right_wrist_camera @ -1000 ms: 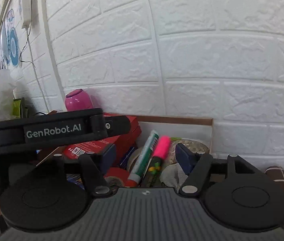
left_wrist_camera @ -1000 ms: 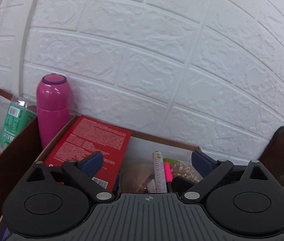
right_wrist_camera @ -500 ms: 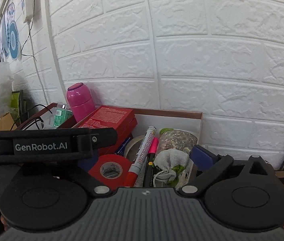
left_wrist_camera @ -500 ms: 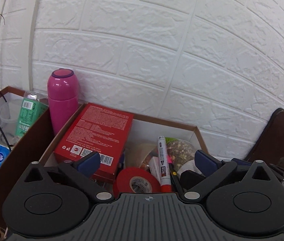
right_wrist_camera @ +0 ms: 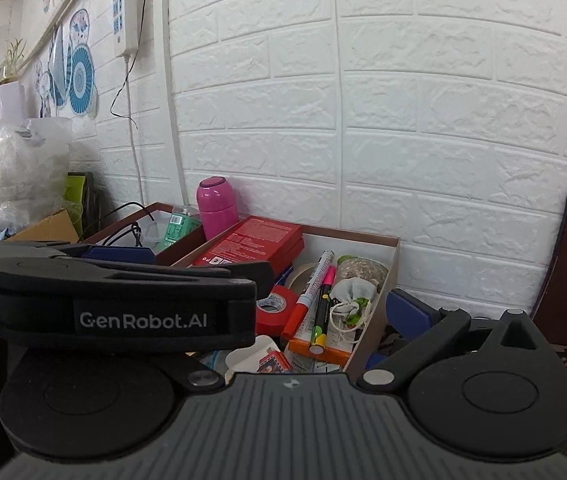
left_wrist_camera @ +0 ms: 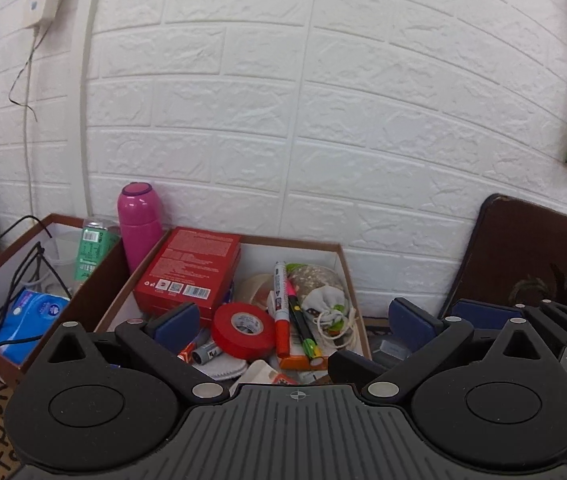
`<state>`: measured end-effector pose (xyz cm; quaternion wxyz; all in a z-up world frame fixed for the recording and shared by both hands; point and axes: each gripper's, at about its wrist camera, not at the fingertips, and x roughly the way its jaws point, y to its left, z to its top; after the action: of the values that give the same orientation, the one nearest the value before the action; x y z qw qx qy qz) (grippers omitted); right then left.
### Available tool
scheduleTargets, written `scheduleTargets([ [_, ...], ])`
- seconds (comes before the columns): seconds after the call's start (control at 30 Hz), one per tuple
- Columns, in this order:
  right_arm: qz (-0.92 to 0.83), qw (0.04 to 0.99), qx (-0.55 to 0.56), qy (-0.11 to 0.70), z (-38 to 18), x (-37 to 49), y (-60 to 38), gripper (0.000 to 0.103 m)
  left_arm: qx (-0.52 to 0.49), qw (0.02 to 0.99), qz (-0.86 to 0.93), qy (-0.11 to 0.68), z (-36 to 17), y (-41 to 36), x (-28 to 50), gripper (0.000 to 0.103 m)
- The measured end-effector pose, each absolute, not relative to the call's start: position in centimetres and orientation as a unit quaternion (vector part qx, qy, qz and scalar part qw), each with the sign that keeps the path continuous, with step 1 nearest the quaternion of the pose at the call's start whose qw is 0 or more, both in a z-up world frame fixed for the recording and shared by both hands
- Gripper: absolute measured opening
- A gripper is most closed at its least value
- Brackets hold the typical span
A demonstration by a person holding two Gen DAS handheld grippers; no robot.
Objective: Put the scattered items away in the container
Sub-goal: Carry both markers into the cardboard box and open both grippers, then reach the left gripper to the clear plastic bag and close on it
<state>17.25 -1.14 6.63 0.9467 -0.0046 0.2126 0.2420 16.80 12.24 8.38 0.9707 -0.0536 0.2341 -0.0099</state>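
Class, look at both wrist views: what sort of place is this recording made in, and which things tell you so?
Probably a lived-in room at home, a cluttered corner by a wall. Clues: white brick-pattern wall panels, a power strip hung on the wall, and a cardboard box of household odds and ends such as red tape and markers.

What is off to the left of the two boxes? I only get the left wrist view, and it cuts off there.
Observer: In the right wrist view, a clear plastic bag stuffed with white material stands left of the left box.
Operator: Anything higher up?
Observer: Yes, a small plant in a white pot, above the bag.
Operator: How does my own hand-held gripper look from there?
Observer: The left hand-held gripper crosses the right wrist view side on, with GenRobot.AI printed on its side.
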Motion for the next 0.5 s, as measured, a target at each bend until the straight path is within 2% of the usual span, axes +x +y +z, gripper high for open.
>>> scheduleTargets([
  [0.23,0.234,0.950,0.009,0.204,7.4,12.8,-3.8,0.102,-0.045,0.974,-0.022,0.221,9.3,9.1,12.4,0.103],
  [0.5,0.233,0.953,-0.007,0.196,6.4,7.0,-7.8,0.102,-0.062,0.969,-0.070,0.227,7.8,4.8,7.1,0.103],
])
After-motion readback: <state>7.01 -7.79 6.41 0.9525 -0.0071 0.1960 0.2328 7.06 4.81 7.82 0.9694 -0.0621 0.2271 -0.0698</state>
